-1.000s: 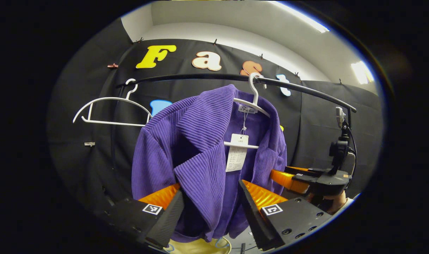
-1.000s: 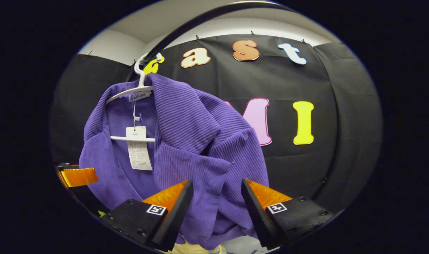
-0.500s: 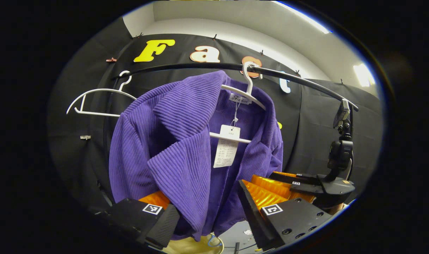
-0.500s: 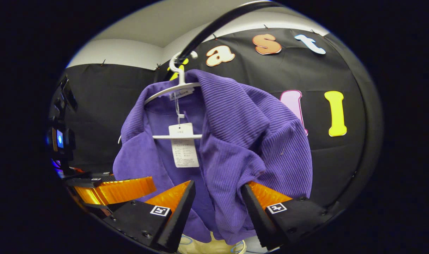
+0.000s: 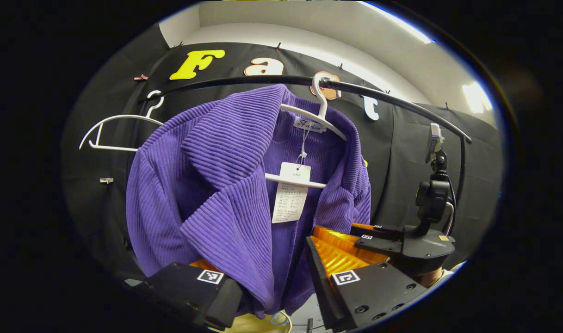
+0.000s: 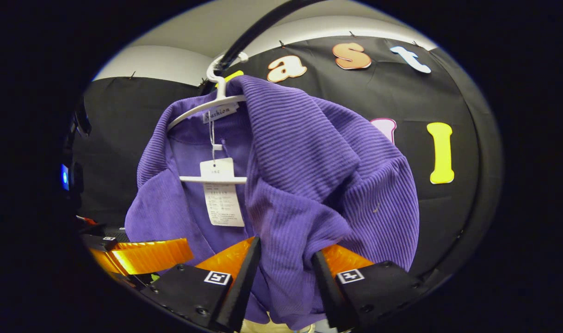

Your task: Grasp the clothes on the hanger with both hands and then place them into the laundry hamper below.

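Left gripper view: left gripper (image 5: 272, 296) has pushed in since a second ago; the purple jacket (image 5: 225, 185) front panel now hangs between its wide-apart fingers, not pinched. Hanger (image 5: 316, 120) is on the rail (image 5: 383, 99).

Right gripper view: right gripper (image 6: 283, 286) has narrowed around the jacket (image 6: 309, 175) fold; firm pinch, cannot tell. Hamper (image 6: 258, 327) rim peeks below. Grasp nearly set, lift-off next.
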`<state>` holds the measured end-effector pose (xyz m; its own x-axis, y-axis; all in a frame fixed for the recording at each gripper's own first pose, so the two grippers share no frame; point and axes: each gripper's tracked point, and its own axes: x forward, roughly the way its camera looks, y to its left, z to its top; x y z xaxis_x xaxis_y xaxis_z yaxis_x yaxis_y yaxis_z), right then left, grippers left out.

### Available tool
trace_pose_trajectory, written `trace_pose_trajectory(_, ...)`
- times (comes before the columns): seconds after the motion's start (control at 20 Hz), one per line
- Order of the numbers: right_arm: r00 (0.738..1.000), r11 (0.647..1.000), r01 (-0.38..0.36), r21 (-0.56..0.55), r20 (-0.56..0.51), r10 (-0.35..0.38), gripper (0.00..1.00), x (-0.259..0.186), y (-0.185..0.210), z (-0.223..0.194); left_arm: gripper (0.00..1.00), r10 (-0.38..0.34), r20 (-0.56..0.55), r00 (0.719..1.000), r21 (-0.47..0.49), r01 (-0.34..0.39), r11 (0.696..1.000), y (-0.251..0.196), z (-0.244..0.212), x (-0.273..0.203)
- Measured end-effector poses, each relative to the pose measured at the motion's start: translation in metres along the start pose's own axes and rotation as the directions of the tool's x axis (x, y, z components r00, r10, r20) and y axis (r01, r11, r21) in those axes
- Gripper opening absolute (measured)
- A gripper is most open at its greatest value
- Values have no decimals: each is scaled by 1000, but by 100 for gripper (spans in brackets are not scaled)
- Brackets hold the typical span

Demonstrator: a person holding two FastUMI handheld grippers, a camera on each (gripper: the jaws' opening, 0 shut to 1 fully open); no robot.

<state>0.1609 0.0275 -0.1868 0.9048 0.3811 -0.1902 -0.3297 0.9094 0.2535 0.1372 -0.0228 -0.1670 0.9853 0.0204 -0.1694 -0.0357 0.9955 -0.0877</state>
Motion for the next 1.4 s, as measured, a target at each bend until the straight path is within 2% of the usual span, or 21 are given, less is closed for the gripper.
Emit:
trace_pose_trajectory(0.05,1000,1000,2,-23,-2,-2,64,0,0,0,58,13,5,1000,7,-13,1000,2,2,1)
trace_pose_trajectory(0.1,1000,999,15,-43,-5,-15,40,1,-5,-2,66,36,12,999,16,-37,999,6,2,1)
trace_pose_trajectory(0.15,999,998,37,-54,-2,-37,36,0,-12,-1,52,56,16,998,20,-57,998,11,3,1)
trace_pose_trajectory(0.2,1000,999,28,-46,-6,-28,17,-3,-10,-1,37,70,15,997,18,-70,997,14,2,2)
trace_pose_trajectory(0.25,1000,999,19,-31,-17,-20,17,-5,-8,-2,27,96,12,995,19,-96,995,21,1,4)
trace_pose_trajectory(0.3,1000,1000,20,-24,-22,-20,17,-5,-10,-3,5,103,6,995,16,-103,995,24,0,6)
trace_pose_trajectory(0.45,999,997,35,-65,-19,-37,17,-11,-11,1,7,108,-1,994,7,-108,994,25,3,6)
trace_pose_trajectory(0.65,999,996,34,-88,-16,-35,16,-18,-4,7,5,112,1,994,28,-112,993,24,7,-1)
trace_pose_trajectory(0.85,997,992,74,-98,34,-71,17,-35,-8,33,5,127,50,991,61,-130,990,27,31,-16)
trace_pose_trajectory(1.0,988,979,137,-150,87,-125,17,-47,-17,61,5,149,100,984,86,-157,984,36,57,-27)
trace_pose_trajectory(1.15,973,958,207,-196,146,-180,16,-55,-30,89,5,178,167,970,72,-192,979,50,89,-40)
trace_pose_trajectory(1.35,946,923,302,-239,192,-260,16,-60,-53,114,5,257,211,943,54,-274,960,83,114,-54)
trace_pose_trajectory(1.4,940,914,322,-247,203,-276,12,-61,-58,118,3,270,217,938,58,-289,956,88,118,-58)
